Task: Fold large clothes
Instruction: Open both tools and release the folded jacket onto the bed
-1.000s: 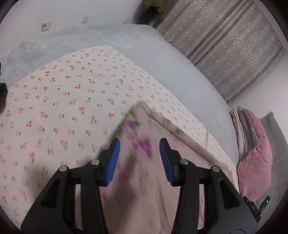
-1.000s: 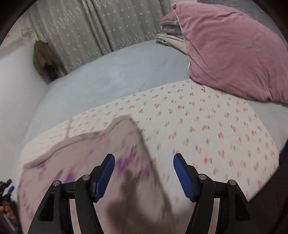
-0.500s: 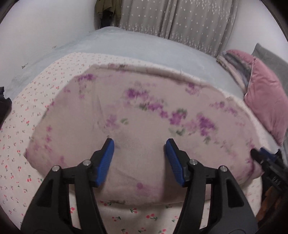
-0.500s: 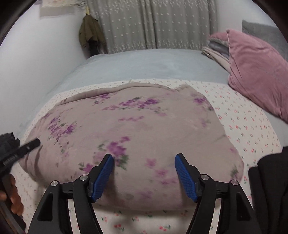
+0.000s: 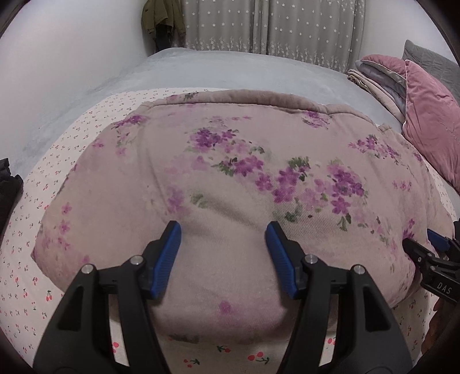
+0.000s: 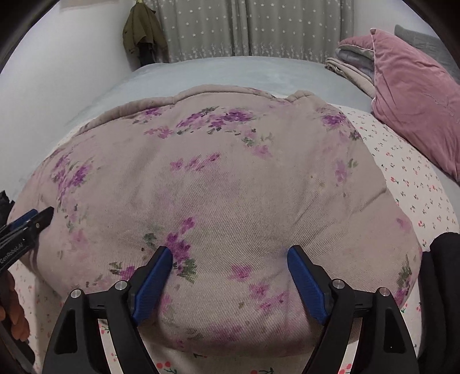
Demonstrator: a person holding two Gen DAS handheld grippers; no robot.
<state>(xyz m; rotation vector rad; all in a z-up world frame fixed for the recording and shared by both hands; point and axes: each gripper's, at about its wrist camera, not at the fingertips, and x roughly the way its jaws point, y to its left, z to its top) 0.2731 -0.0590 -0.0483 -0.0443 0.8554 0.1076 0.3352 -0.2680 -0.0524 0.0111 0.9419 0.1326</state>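
Both grippers hang over the folded floral quilt on the bed, jaws opening and gripping nothing.

Left gripper (image 5: 222, 244) points down at the near edge of the floral quilt (image 5: 230, 178), its blue pads apart with only cloth surface showing between them; the right gripper (image 6: 230, 267) does the same beside it, spread wider. The quilt lies as a thick pad on the cherry-print sheet (image 5: 34, 276), across the near half of the bed. A pink pillow (image 6: 414, 95) leans at the bed's right edge, beside a stack of folded bedding (image 6: 353, 66). Grey star curtains (image 6: 253, 26) hang beyond the far edge.
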